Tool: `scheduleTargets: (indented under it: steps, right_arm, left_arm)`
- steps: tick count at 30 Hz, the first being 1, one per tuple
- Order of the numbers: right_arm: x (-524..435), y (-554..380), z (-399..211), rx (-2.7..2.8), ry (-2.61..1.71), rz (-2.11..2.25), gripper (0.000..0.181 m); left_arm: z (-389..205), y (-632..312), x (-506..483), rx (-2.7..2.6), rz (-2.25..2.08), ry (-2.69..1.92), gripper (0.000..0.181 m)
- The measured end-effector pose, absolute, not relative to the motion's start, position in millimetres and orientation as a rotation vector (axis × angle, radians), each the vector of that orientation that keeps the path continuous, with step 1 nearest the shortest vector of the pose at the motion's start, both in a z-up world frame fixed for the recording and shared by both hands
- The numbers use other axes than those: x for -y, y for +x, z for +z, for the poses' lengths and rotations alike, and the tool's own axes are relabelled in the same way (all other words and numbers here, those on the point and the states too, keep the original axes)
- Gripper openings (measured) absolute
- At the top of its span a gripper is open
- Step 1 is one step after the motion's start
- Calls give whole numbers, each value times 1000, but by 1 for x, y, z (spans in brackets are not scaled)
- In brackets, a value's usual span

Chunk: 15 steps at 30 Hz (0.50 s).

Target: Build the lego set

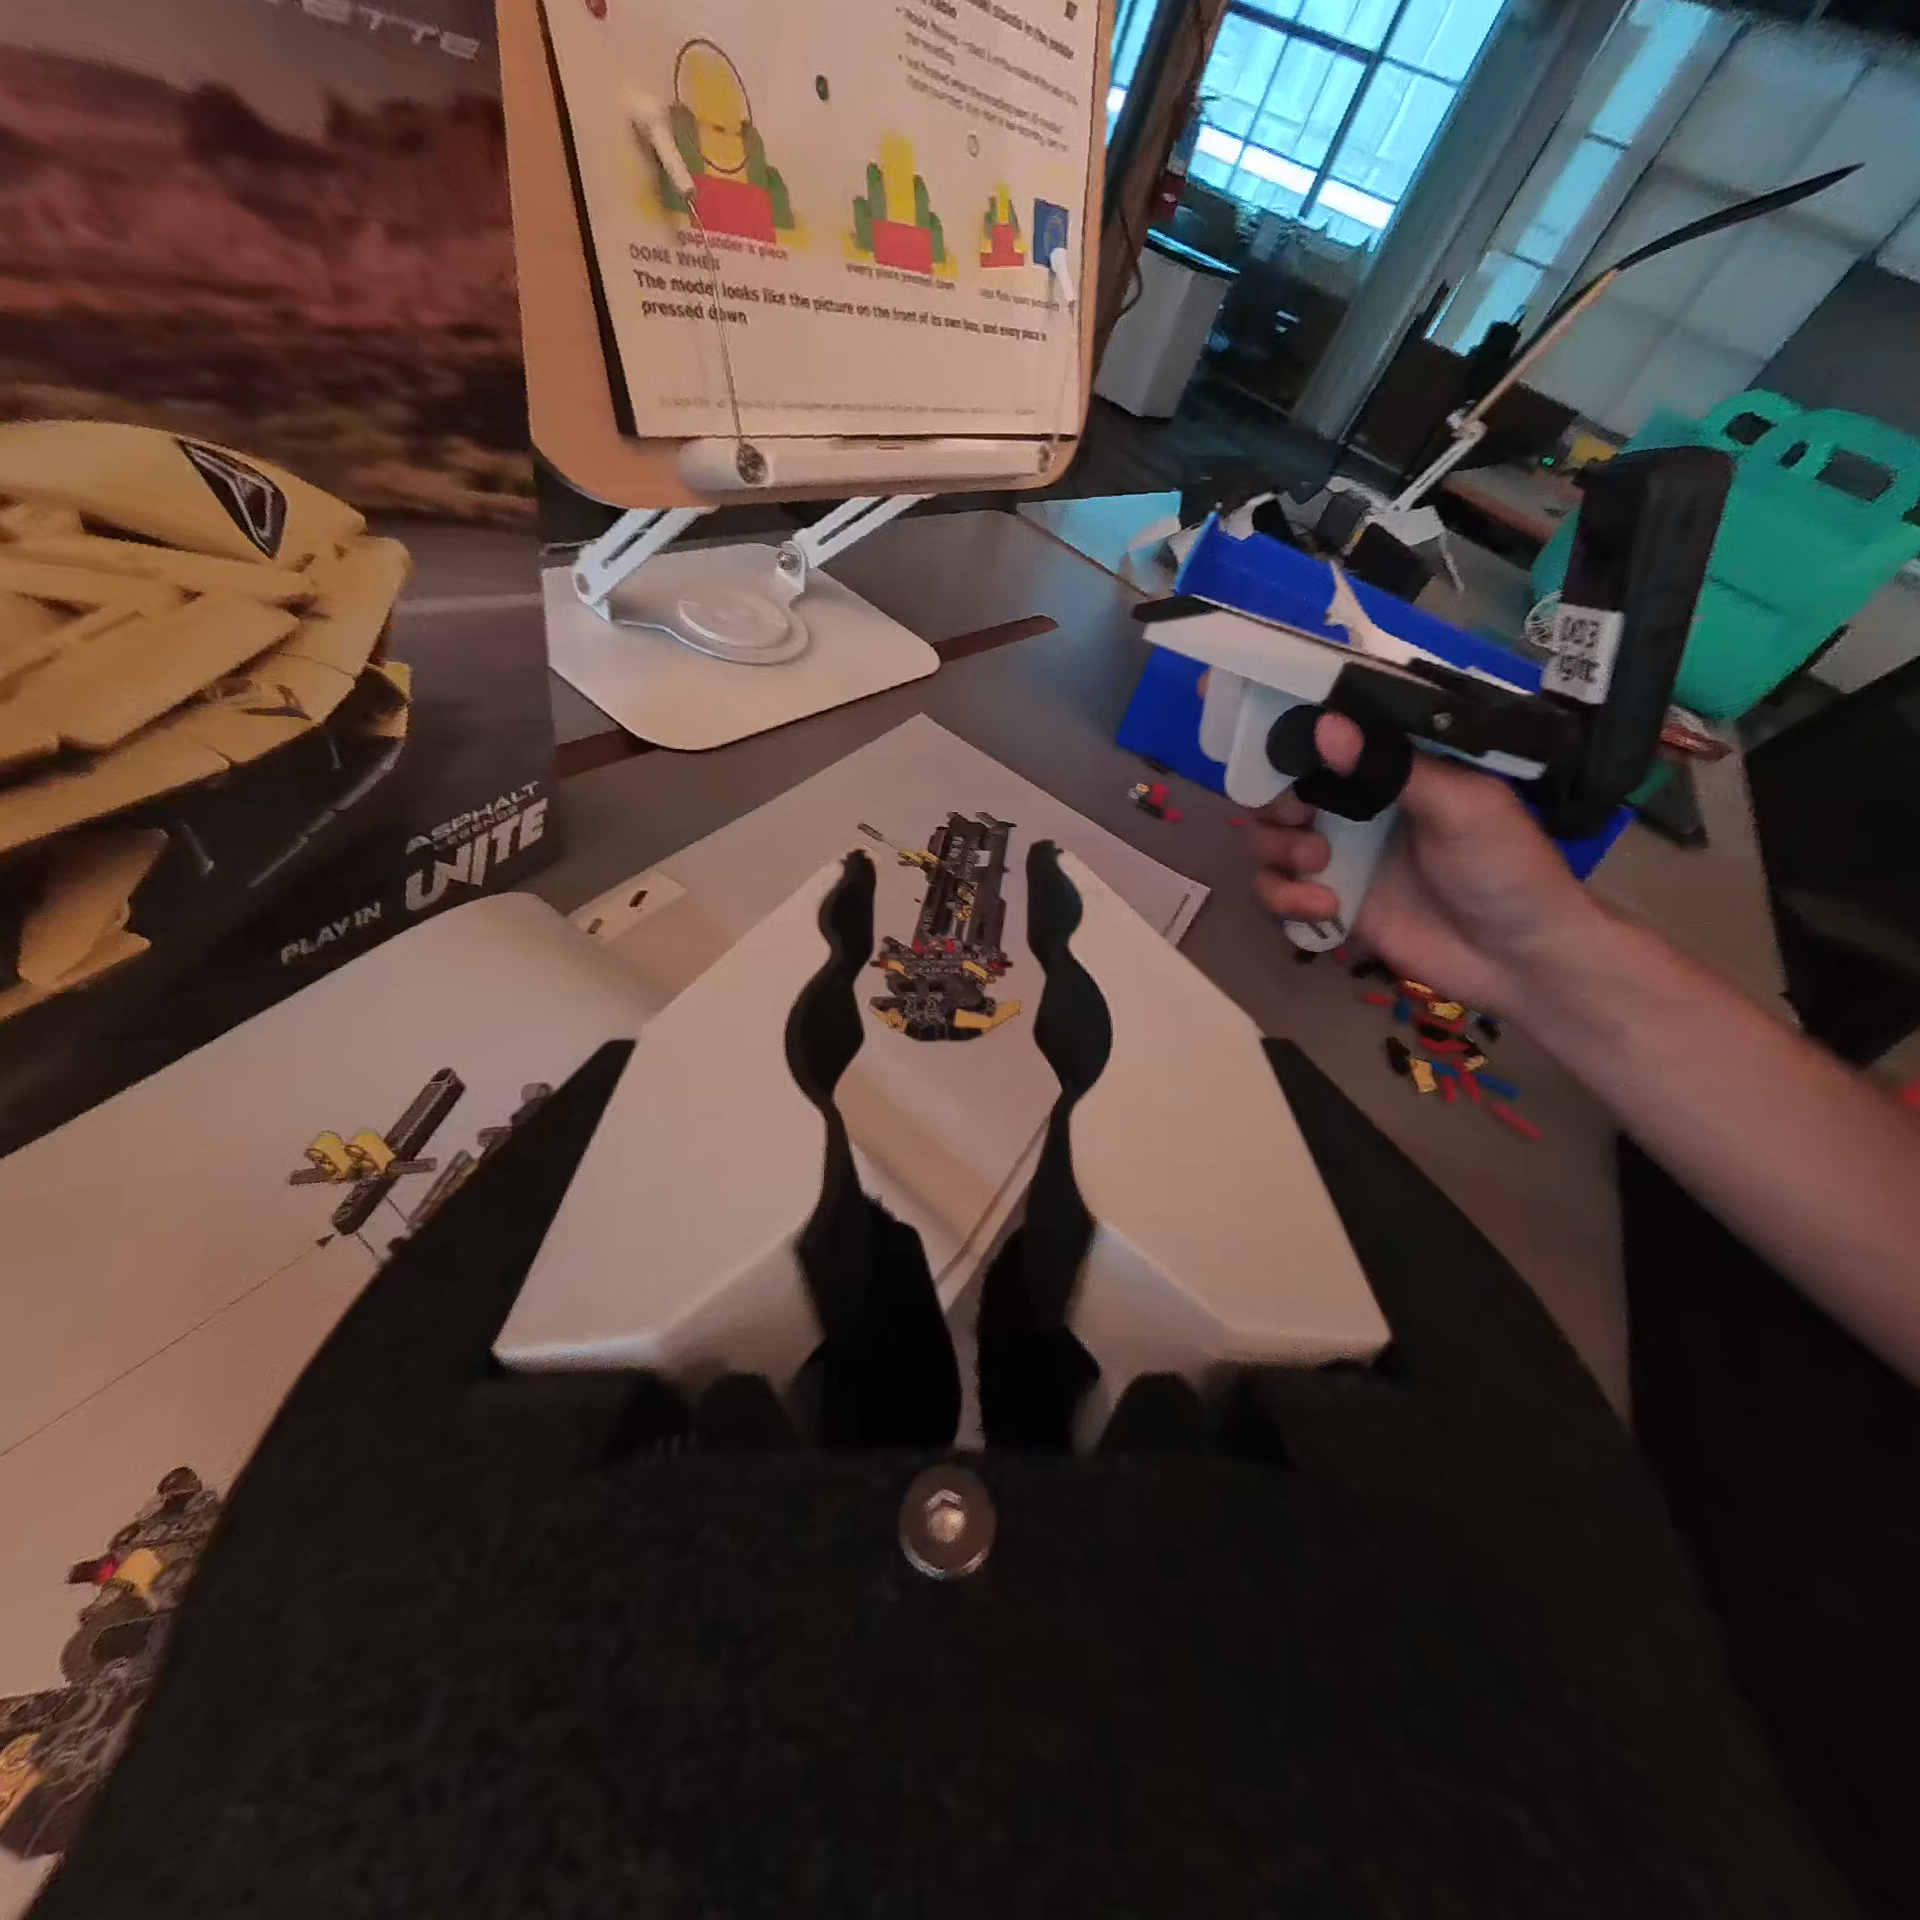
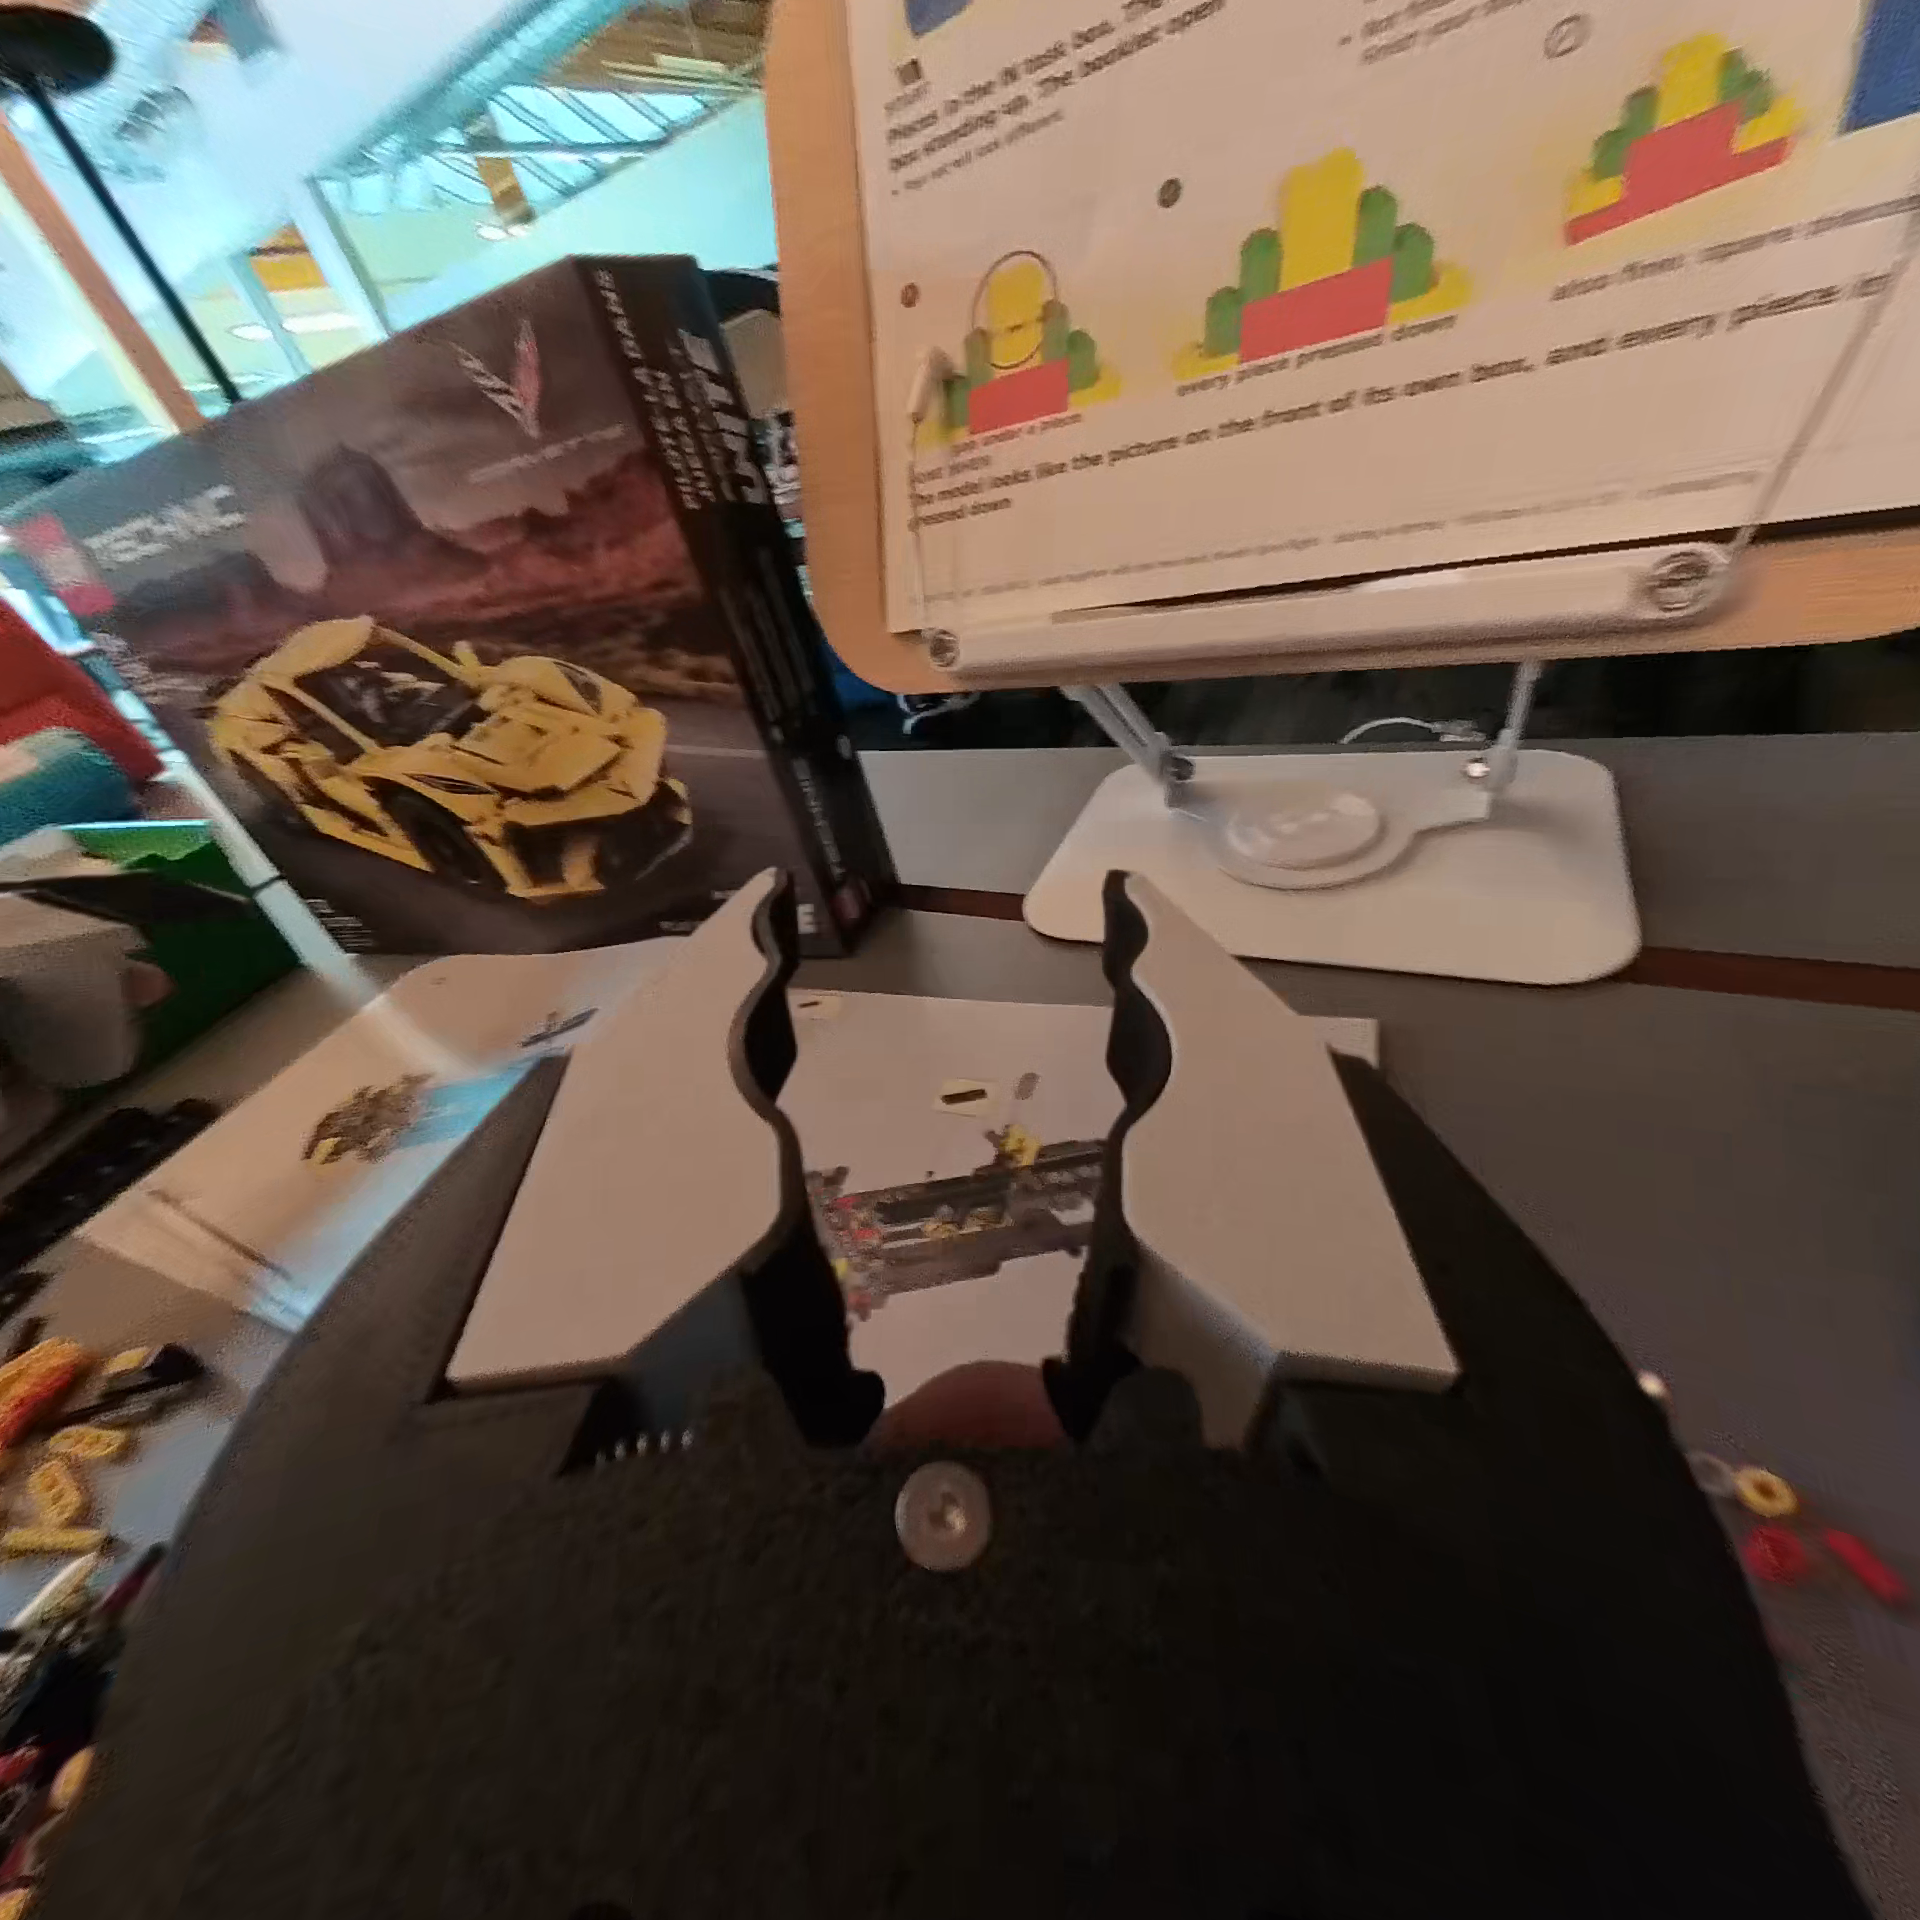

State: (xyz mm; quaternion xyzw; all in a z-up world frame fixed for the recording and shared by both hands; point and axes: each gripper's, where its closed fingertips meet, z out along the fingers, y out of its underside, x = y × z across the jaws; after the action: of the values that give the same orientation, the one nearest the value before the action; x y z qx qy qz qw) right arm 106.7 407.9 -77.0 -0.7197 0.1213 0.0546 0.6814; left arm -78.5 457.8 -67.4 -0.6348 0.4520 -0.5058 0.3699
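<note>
An open instruction booklet (image 1: 1091,862) lies flat on the grey table, its pages showing printed pictures of a dark chassis. My left gripper (image 1: 951,860) is open and empty, hovering over the booklet's right page. A hand holds my right gripper (image 1: 1174,623) up at the right, above the table. In the right wrist view my right gripper (image 2: 945,896) is open and empty above the same booklet (image 2: 935,1049). Small red, yellow, blue and black lego pieces (image 1: 1444,1039) lie loose on the table right of the booklet. More pieces (image 2: 62,1403) lie at the left.
The set's box (image 1: 208,644) with a yellow car stands at the back left, also in the right wrist view (image 2: 468,675). A white document stand (image 1: 748,634) holds a sheet behind the booklet. A blue bin (image 1: 1278,592) and a green bag (image 1: 1787,540) sit at the right.
</note>
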Motion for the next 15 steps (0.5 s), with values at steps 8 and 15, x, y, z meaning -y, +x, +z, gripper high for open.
scheduleTargets:
  steps: [8,15]
  right_arm:
    - [-435,40,-51,198,-1525,180,62]
    - [-526,42,25,344,-1395,238,72]
  left_arm:
    - [-87,-88,-456,-1191,-1256,-1607,26]
    - [-65,-76,-470,-1197,-1188,-1574,24]
